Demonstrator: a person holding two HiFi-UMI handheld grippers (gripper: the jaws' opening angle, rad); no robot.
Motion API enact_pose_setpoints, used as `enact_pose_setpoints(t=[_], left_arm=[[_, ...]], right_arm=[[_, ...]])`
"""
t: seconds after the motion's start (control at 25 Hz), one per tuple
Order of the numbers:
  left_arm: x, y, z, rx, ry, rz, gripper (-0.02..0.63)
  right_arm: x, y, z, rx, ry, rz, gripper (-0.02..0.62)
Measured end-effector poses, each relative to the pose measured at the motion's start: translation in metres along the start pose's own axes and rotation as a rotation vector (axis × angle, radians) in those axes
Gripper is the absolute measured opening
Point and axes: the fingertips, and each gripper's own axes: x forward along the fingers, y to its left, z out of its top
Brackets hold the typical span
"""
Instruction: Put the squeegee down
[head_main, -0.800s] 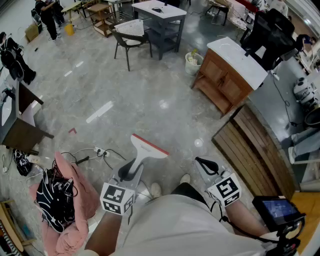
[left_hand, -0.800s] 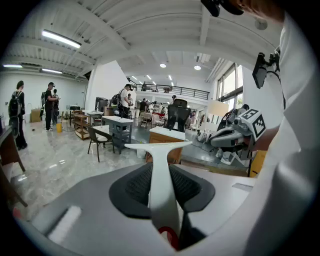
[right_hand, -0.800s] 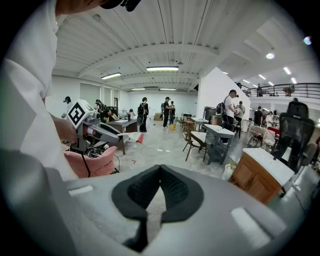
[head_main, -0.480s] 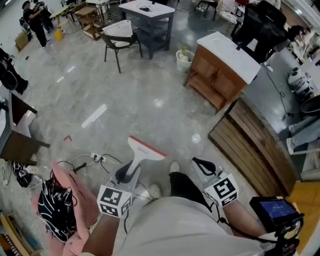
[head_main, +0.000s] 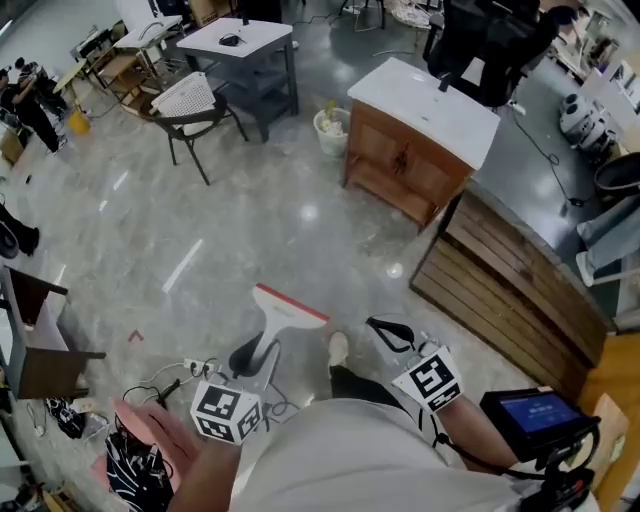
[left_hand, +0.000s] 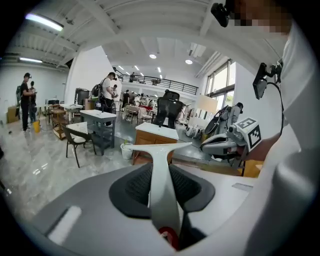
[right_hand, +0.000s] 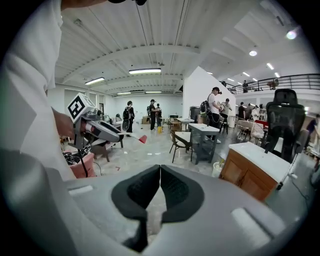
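A white squeegee (head_main: 281, 315) with a red rubber edge sticks out ahead of me above the floor. My left gripper (head_main: 250, 357) is shut on its handle. In the left gripper view the handle (left_hand: 164, 195) runs up between the black pads to the wide blade (left_hand: 161, 147). My right gripper (head_main: 388, 331) is held at the right of the squeegee, apart from it, shut with nothing in it. In the right gripper view its black pads (right_hand: 171, 191) meet, and the left gripper (right_hand: 104, 131) with the squeegee's red tip (right_hand: 143, 139) shows at the left.
A wooden cabinet (head_main: 418, 140) with a white top stands ahead to the right, a slatted wooden pallet (head_main: 505, 285) beside it. A chair (head_main: 190, 108) and grey table (head_main: 242, 46) stand farther off. Cables (head_main: 175, 375) and a pink bundle (head_main: 140, 450) lie at the lower left. People stand far left.
The view has swung, so the cabinet and pallet sit more central and nearer. Both grippers keep their places in front of me, the squeegee still held in the left one.
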Motion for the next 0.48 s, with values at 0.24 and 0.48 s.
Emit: enact_pose_setpoints(t=[0.24, 0.48], left_arm=[[0.085, 0.009, 0.079, 0.068, -0.008, -0.036, 0.103], [0.159, 0.011, 0.128, 0.104, -0.002, -0.104, 0.103]], right_arm=[[0.023, -0.087, 0.025, 0.01, -0.037, -0.027, 0.015], [0.038, -0.152, 0.031, 0.045, -0.03, -0.087, 0.023]])
